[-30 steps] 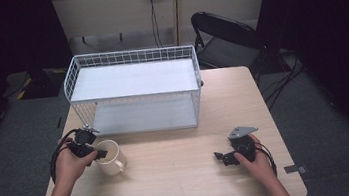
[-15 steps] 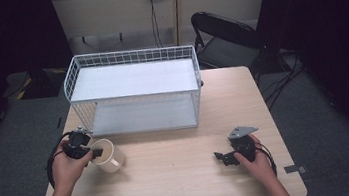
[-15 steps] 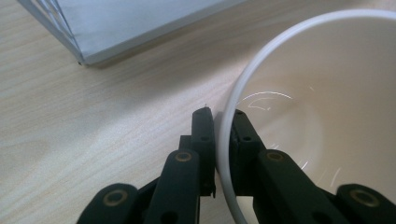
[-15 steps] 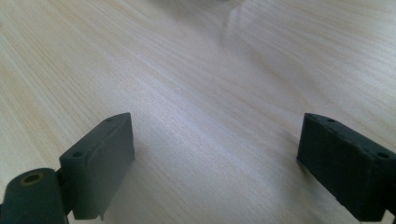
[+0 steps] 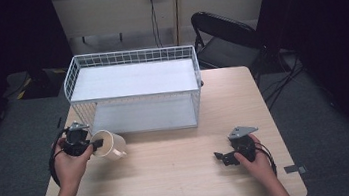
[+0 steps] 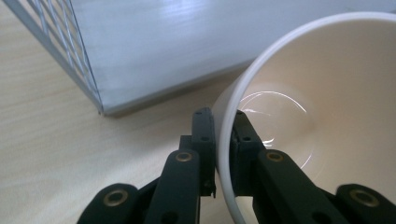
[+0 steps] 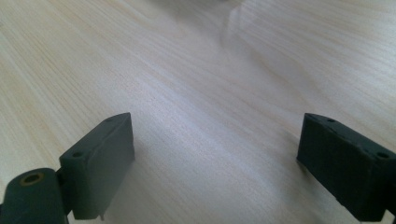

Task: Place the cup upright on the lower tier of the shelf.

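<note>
Pale wood grain covers the table (image 5: pixel 182 177), which stands in a dim room with a folding chair (image 5: pixel 225 36) at its far right. We find the left gripper (image 6: pixel 223 140) clamped on the rim of a cream cup (image 6: pixel 327 116): one jaw sits outside the wall, the other inside the mouth, and the wall is pinched between them. In the high view the left gripper (image 5: pixel 87 145) holds the cup (image 5: pixel 109 144) tipped over, mouth towards the hand, at the near left of the table. We cannot tell whether its lower side rests on the wood or hangs just above it. Just beyond the cup, on the far half of the table, stands a white wire rack (image 5: pixel 134 90) with an upper shelf and an open lower bay facing us. The right gripper (image 5: pixel 225 156) lies at the near right, well apart from the cup; its own view shows the jaws spread wide with bare wood between them.

We judge the step in hand to be carrying the gripped cup, probably towards the rack. The next move calls for a firm pinch on the thin rim, enough lift to clear the wire frame, and a turn of the wrist so the cup goes down upright.
</note>
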`<move>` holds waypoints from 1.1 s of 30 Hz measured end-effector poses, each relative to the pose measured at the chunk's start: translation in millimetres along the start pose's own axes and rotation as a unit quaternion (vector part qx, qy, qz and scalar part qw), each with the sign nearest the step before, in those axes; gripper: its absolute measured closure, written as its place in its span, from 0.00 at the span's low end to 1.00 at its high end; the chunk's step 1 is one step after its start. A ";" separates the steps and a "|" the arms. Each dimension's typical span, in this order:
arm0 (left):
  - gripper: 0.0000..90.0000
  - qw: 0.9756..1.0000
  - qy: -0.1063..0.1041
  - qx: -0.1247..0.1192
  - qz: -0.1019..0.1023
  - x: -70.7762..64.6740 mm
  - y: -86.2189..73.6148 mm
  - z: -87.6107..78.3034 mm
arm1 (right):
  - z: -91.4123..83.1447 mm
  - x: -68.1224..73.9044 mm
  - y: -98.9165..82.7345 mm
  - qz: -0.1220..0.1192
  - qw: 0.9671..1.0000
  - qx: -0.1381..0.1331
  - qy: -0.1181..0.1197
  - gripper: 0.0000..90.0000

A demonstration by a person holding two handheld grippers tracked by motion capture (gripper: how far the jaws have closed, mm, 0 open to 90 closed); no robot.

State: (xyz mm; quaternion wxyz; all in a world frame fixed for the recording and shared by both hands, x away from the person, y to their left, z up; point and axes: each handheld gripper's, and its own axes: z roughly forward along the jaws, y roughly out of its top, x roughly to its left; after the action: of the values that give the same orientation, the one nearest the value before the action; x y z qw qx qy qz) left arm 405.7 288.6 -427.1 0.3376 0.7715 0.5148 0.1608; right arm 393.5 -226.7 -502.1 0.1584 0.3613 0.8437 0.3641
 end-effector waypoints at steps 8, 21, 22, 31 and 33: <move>0.93 1.000 0.014 -0.027 -0.003 -6.8 6.2 4.4 | 0.0 0.0 0.0 0.000 1.000 0.000 0.000 0.11; 0.93 0.997 0.037 -0.064 -0.013 -15.3 12.7 22.2 | 0.0 0.0 0.0 0.000 1.000 0.000 0.000 0.11; 0.93 0.997 0.037 -0.065 -0.017 -15.3 13.1 23.5 | 0.0 0.0 0.0 0.000 1.000 0.000 0.000 0.11; 0.93 0.993 0.056 -0.097 -0.024 -16.7 15.6 30.0 | 0.0 0.0 0.0 0.000 1.000 0.000 0.000 0.11; 0.93 0.992 0.063 -0.107 -0.028 -17.5 17.9 32.2 | 0.0 0.0 0.0 0.000 1.000 0.000 0.000 0.11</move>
State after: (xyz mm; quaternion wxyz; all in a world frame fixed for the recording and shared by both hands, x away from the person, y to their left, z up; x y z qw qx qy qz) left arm 429.8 257.0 -436.3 0.3895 0.7046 0.5363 0.2535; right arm 393.5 -226.7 -502.1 0.1584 0.3613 0.8437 0.3641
